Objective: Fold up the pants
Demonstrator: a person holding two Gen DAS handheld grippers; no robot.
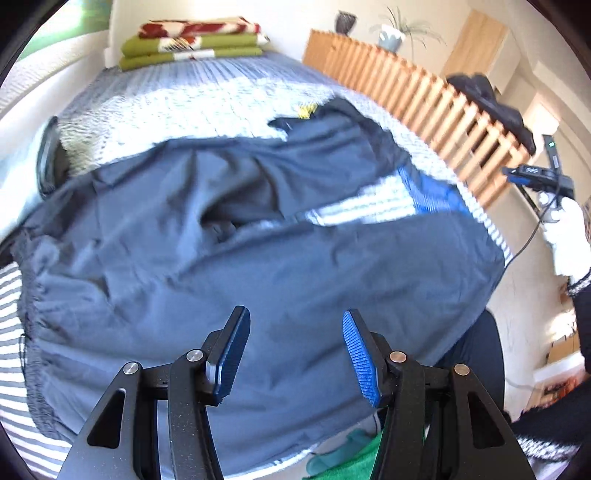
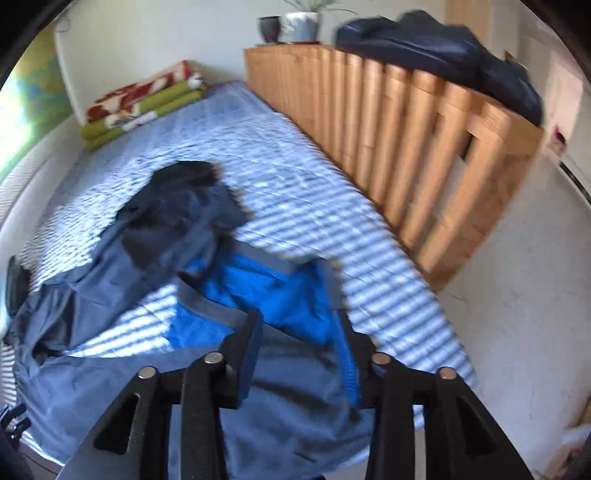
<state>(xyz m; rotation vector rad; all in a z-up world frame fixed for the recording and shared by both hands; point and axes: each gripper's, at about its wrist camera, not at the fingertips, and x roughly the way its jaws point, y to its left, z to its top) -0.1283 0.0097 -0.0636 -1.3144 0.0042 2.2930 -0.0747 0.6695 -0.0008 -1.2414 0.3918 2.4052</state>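
A bed with a blue-and-white striped cover (image 2: 303, 192) fills a bright room, a slatted wooden partition (image 2: 402, 147) running along its far side and pale walls beyond. On the cover lie the pants (image 1: 258, 251), dark grey-blue and rumpled, spread across the near half of the bed with the gathered waistband (image 1: 35, 332) at the left edge of the left wrist view; one leg trails up the bed toward a dark end (image 2: 184, 175), and a bright blue lining (image 2: 266, 295) shows where the fabric is turned open on the right. The left gripper (image 1: 295, 350) hangs over the broad grey panel with its blue-padded fingers (image 1: 360, 358) spread apart and nothing between them. The right gripper (image 2: 299, 354) sits low over the blue lining, its fingers apart too; motion blur makes it impossible to tell whether they touch the cloth. In the left wrist view that right gripper appears at the far right, held by a hand in a white glove (image 1: 569, 240) with a cable hanging from it. A round dark object (image 1: 48, 158) lies at the left edge of the bed just beside the pants. At the head of the bed rests a stack of folded green, red and white blankets (image 1: 192, 42). A dark garment (image 2: 443, 51) is draped over the partition, near a potted plant (image 2: 303, 22) and a dark vase (image 2: 269, 29). A small yellow tag (image 1: 307, 110) shows on the far leg, its writing unreadable.
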